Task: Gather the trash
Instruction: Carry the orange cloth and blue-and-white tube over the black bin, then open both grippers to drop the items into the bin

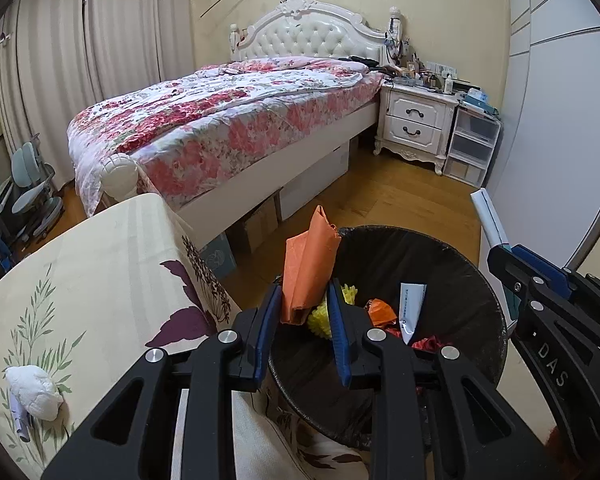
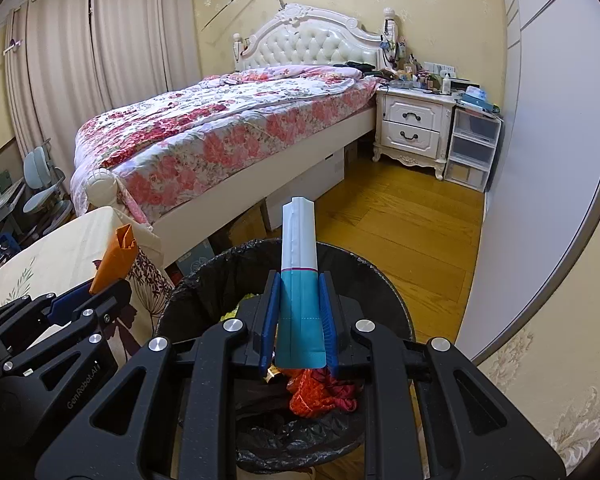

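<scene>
Both grippers are over the trash bin (image 1: pixel 476 280) right now, each pinching a piece of rubbish. The left gripper (image 1: pixel 305 300) has its blue pads clamped on a folded orange wrapper (image 1: pixel 310 264), which sticks up and leans a bit over the bin's left rim. The right gripper (image 2: pixel 300 304) is squeezed shut on a teal-and-white packet (image 2: pixel 300 264), held upright with the white end pointing up, above the bin's near rim.

The bin is round with a black liner bag, standing on the wooden floor (image 2: pixel 380 232) just beside the corner of a table with a floral cloth (image 1: pixel 100 272). Inside there's already a yellow crinkly thing (image 1: pixel 320 318), a white sachet (image 1: pixel 411 308), some orange scrap (image 1: pixel 382 312) and red crumpled stuff (image 2: pixel 320 392).

Over on the cloth near its left edge sits a crumpled white tissue (image 1: pixel 34 390), untouched. Behind everything is the bed with a flowery quilt (image 1: pixel 220 120) and a white nightstand (image 1: pixel 416 120) at its far corner.
</scene>
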Action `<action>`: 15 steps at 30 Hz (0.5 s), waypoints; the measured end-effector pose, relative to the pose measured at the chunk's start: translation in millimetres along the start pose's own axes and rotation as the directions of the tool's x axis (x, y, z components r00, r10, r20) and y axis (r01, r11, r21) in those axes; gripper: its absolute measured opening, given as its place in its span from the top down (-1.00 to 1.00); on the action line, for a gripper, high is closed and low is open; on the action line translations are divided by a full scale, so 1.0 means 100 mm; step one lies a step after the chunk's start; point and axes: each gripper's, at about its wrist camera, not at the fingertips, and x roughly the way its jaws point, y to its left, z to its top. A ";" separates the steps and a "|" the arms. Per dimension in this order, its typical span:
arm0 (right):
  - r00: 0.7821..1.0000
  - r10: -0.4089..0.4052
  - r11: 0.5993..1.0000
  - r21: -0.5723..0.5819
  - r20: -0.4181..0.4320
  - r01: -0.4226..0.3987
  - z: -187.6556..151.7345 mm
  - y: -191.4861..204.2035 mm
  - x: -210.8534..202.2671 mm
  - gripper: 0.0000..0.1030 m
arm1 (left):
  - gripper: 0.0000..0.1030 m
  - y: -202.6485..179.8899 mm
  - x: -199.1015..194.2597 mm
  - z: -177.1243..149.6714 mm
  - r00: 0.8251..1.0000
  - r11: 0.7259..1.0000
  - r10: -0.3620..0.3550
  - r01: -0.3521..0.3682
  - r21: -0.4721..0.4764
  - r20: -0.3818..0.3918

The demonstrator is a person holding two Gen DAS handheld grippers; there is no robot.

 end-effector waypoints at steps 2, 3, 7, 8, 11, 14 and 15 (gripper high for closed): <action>1.000 -0.004 1.000 0.001 -0.005 0.004 0.00 -0.01 0.03 0.62 | 0.47 -0.01 0.04 0.02 1.000 1.000 -0.001 0.001 0.000 -0.005; 1.000 -0.005 1.000 0.002 -0.007 0.005 0.00 -0.01 0.04 0.62 | 0.47 -0.02 0.05 0.02 1.000 1.000 -0.003 0.003 0.002 -0.008; 1.000 -0.011 1.000 0.004 -0.018 0.011 -0.01 -0.04 0.09 0.62 | 0.46 -0.05 0.09 0.03 1.000 1.000 -0.010 0.011 0.009 -0.016; 1.000 -0.011 1.000 0.004 -0.020 0.011 -0.01 -0.04 0.10 0.62 | 0.46 -0.06 0.09 0.03 1.000 1.000 -0.012 0.013 0.010 -0.017; 1.000 -0.015 1.000 0.001 -0.026 0.015 -0.02 -0.04 0.13 0.61 | 0.46 -0.07 0.11 0.03 1.000 1.000 -0.014 0.015 0.013 -0.020; 0.999 -0.019 1.000 0.001 -0.026 0.019 -0.02 -0.03 0.14 0.60 | 0.44 -0.09 0.13 0.03 1.000 1.000 -0.014 0.014 0.014 -0.027; 0.999 -0.020 1.000 0.001 -0.024 0.020 -0.01 -0.03 0.14 0.59 | 0.40 -0.09 0.13 0.02 0.999 1.000 -0.014 0.015 0.014 -0.031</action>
